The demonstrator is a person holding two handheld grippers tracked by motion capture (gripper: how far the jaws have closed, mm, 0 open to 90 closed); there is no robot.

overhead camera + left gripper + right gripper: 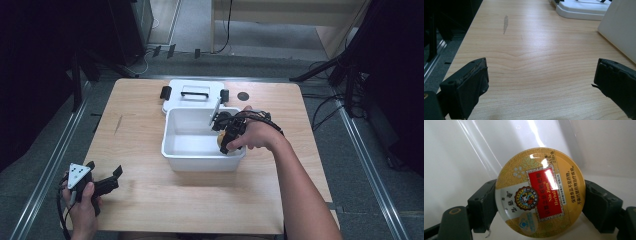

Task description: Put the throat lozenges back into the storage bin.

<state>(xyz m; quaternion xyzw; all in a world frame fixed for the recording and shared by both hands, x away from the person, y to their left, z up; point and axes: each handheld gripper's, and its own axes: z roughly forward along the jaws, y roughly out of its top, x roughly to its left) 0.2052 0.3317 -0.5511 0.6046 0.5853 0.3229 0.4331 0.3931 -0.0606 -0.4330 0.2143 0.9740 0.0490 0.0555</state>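
at frame centre, the right gripper (pixel 226 145) is angling down into the white bin (pixel 172 150), clenching the round yellow tin (pixel 539 192); at lower left, the left gripper (pixel 112 179) is resting released on the table (pixel 200 200).

Lettering on the round tin

The only readable text stands on the lid of the round yellow candy tin (pixel 539 192) seen in the right gripper view, turned sideways so the lines run up the lid. On its red panel, white Latin letters read "Nin Jiom" and under that "Herbal", the rest of that line being too small to read; beside them runs a line of white Chinese characters. Black Chinese characters stand on the yellow band at the right edge and on the white band at the left, and "45" can be made out near the top rim.
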